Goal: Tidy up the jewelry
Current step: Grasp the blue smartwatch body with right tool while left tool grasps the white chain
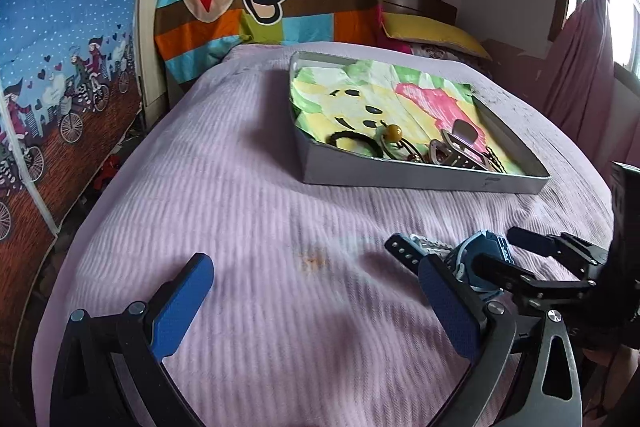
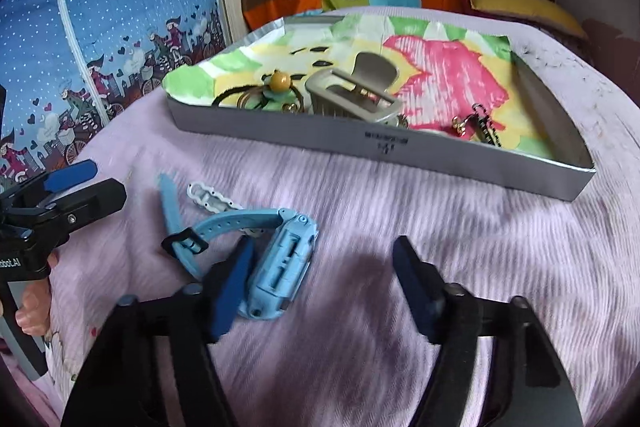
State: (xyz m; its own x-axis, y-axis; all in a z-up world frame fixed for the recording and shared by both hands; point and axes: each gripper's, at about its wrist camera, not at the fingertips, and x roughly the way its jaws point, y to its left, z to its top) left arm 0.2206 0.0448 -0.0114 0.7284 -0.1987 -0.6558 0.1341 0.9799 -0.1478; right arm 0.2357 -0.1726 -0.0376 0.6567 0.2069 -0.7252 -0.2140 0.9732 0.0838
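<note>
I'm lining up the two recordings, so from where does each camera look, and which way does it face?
Left wrist: on the left gripper, low over the bed, facing the tray and the headboard end; its own open fingers show, and the right gripper at the watch.
Right wrist: on the right gripper, facing the same way; its open fingers show, and the left gripper.
Both share tray, watch, bedspread.

On the bed: one grey tray (image 2: 400,153); one light-blue watch (image 2: 276,267); one white chain bracelet (image 2: 212,199). In the tray: one grey hair claw (image 2: 356,95); one black hair tie (image 1: 354,143); one amber bead (image 2: 281,81); one dark chain (image 2: 486,127). Grippers: two, left gripper (image 1: 316,291), right gripper (image 2: 324,283)
</note>
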